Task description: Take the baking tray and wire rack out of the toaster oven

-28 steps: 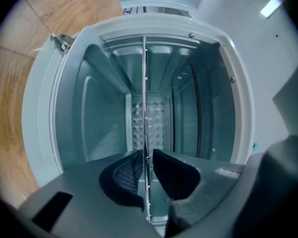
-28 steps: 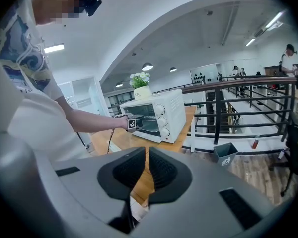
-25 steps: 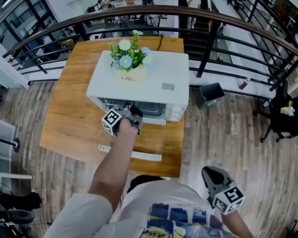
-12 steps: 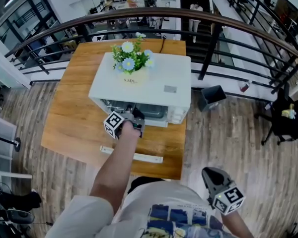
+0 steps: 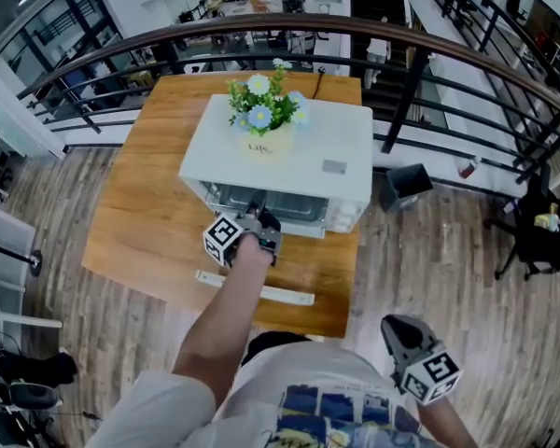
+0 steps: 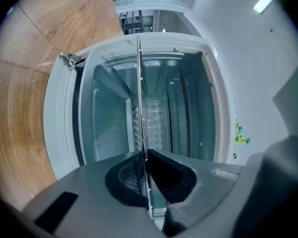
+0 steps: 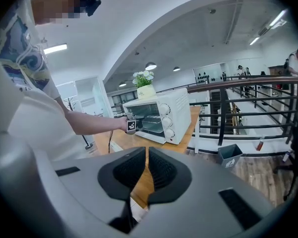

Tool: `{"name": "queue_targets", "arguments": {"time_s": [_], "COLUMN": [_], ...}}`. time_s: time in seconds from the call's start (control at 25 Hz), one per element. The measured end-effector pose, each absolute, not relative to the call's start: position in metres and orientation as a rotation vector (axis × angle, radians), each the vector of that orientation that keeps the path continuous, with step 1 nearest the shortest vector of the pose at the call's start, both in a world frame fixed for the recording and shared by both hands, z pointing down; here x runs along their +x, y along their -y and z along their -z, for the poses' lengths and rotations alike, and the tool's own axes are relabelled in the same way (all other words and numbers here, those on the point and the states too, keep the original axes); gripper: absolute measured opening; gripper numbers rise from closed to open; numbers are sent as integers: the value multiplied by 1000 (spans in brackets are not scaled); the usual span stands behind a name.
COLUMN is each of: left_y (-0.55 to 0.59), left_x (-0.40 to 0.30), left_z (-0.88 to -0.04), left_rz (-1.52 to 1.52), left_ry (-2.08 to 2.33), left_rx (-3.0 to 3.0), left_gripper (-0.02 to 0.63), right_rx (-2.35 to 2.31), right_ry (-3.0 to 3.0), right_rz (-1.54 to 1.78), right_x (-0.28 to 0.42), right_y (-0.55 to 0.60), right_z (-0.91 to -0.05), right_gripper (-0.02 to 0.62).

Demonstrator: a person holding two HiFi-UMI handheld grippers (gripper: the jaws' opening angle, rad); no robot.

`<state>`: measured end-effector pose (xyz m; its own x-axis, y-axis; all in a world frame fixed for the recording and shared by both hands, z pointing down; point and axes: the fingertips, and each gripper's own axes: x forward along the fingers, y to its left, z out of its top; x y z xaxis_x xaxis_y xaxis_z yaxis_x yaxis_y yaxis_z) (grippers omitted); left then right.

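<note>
A railed mezzanine [image 5: 420, 54] with a wood-plank floor is seen behind a wooden table [image 5: 131, 222], on which a white toaster oven [image 5: 299, 152] is set with a flower pot [image 5: 261, 138] on its top. The oven door is let down, and its handle [image 5: 261, 292] is seen on the near side of the left gripper [image 6: 145, 157]. That gripper is held at the oven mouth with its fingers [image 6: 164, 172] pressed together on a thin metal edge [image 6: 140, 93]. The edge is seen end-on and runs from between the pads straight ahead into the cavity. Whether it belongs to the baking tray or the wire rack cannot be told. Beyond the fingertips the piece is judged to be seated inside, so nothing is out yet: one piece is gripped for pulling and both are left to be removed. The right gripper [image 7: 146, 157] is held low and well apart from the oven, its jaws closed to a sliver with nothing between them.
</note>
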<state>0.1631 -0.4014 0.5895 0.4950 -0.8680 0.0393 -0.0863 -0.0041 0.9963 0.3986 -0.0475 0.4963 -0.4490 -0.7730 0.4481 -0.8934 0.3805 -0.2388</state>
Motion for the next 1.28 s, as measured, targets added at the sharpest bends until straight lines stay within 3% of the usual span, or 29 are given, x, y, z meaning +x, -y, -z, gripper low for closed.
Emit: {"name": "queue_targets", "arguments": {"time_s": [1.28], "left_y": [326], "left_x": [129], "left_z": [-584], "left_rz": [718], "left_ry": [829], "left_rx": [1428], "left_gripper": [2], "right_rx": [1384], "right_ry": [2364], "right_rz": [-638], "right_x": [301], "right_y": [51], "right_z": [-493], "right_gripper": [18]}}
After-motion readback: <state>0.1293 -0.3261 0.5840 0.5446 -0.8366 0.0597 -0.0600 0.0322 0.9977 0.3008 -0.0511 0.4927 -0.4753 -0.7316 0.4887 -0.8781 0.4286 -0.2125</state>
